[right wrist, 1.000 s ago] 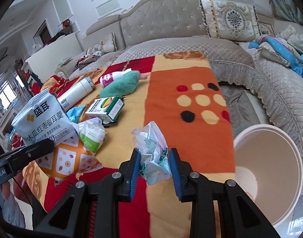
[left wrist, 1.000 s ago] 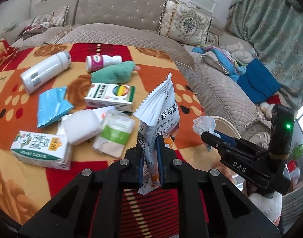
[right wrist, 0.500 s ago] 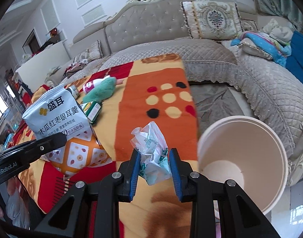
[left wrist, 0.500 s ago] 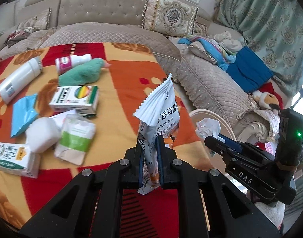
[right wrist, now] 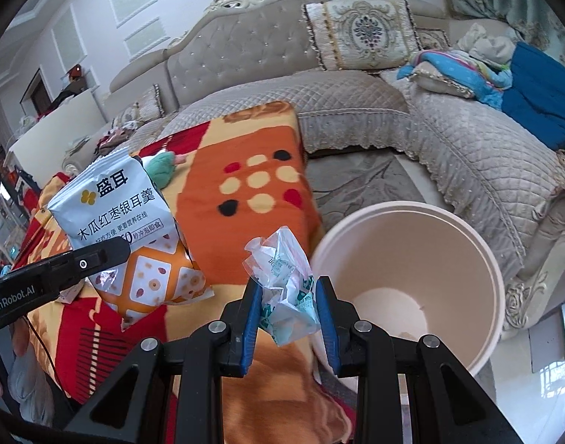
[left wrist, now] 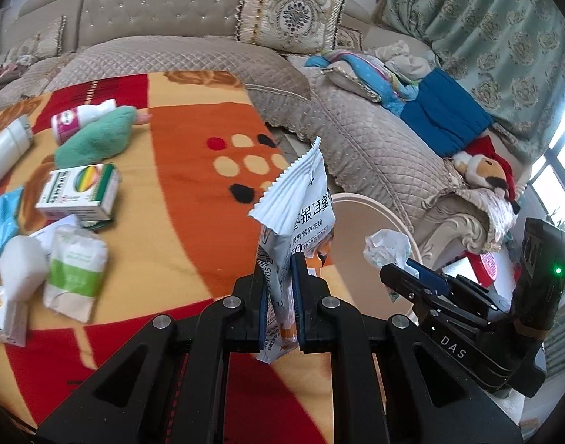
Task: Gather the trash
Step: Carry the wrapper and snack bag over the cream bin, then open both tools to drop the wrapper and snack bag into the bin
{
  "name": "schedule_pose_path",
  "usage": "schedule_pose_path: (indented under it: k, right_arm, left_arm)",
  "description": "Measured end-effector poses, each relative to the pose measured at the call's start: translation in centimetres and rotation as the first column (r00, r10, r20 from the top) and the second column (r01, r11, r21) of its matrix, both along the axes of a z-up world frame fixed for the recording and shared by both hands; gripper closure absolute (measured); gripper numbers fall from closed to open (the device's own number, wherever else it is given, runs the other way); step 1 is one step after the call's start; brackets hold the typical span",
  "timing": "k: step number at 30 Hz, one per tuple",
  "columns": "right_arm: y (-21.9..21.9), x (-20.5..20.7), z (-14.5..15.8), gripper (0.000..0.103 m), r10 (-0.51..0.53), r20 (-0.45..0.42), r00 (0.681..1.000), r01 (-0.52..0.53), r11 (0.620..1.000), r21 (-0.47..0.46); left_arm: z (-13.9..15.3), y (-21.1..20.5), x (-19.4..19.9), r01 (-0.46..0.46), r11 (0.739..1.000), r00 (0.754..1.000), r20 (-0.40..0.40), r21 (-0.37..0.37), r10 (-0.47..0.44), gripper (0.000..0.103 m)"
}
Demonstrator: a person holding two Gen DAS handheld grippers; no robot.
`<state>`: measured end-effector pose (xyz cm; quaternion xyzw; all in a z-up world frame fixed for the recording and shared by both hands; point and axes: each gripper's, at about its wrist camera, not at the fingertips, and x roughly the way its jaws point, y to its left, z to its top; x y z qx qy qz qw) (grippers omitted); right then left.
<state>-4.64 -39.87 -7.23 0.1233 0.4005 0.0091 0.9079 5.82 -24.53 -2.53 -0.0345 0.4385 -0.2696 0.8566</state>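
Observation:
My left gripper point(left wrist: 280, 281) is shut on a white and orange snack bag point(left wrist: 301, 214), held upright above the blanket's right edge. The bag also shows in the right wrist view point(right wrist: 127, 222). My right gripper point(right wrist: 287, 296) is shut on a crumpled clear plastic wrapper point(right wrist: 282, 277), just left of the rim of a cream round bin point(right wrist: 412, 259). The bin stands on the floor beside the table. In the left wrist view the bin's rim point(left wrist: 360, 203) shows behind the bag, and the right gripper with the wrapper point(left wrist: 386, 248) hangs over it.
On the red and orange blanket point(left wrist: 179, 192) lie a green and white box point(left wrist: 79, 192), a green plush point(left wrist: 93, 140), a pink-labelled bottle point(left wrist: 79, 118), a white bottle point(left wrist: 4, 148), a tissue pack point(left wrist: 75, 270) and a white pad point(left wrist: 21, 266). A quilted sofa point(left wrist: 375, 140) wraps around behind.
Both grippers have moved to the right with their loads. The bin has come closer and now fills the lower right of the right wrist view.

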Motion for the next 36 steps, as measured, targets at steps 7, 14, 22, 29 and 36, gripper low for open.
schedule_pose_path:
  k: [7,14,22,29,36]
  right_arm:
    - [-2.5,-0.9,-0.3,0.074,-0.053,-0.01,0.999,0.053,0.999,-0.004]
    - [-4.7,-1.5,-1.3,0.074,-0.094,-0.036,0.995,0.094,0.996,-0.002]
    - [-6.6,-1.7,-2.5,0.074,-0.128,-0.063,0.99,0.129,0.992,0.011]
    - [-7.8,-1.8,-3.4,0.074,-0.147,-0.085,0.985,0.149,0.989,0.014]
    - [-8.5,-1.8,-4.2,0.074,-0.166,-0.109,0.98,0.169,0.986,0.018]
  left_arm:
    - [0.0,-3.0,0.0,0.052,0.999,0.999,-0.005,-0.007,-0.052,0.094]
    - [-0.6,-6.1,0.4,0.091,0.996,0.995,-0.031,-0.006,-0.091,0.094]
    - [-1.1,-9.0,0.9,0.119,0.993,0.992,-0.049,-0.013,-0.12,0.094]
    - [-2.0,-10.6,1.5,0.132,0.991,0.988,-0.074,-0.016,-0.133,0.094]
    - [-3.1,-11.8,2.0,0.143,0.989,0.984,-0.1,-0.02,-0.144,0.094]
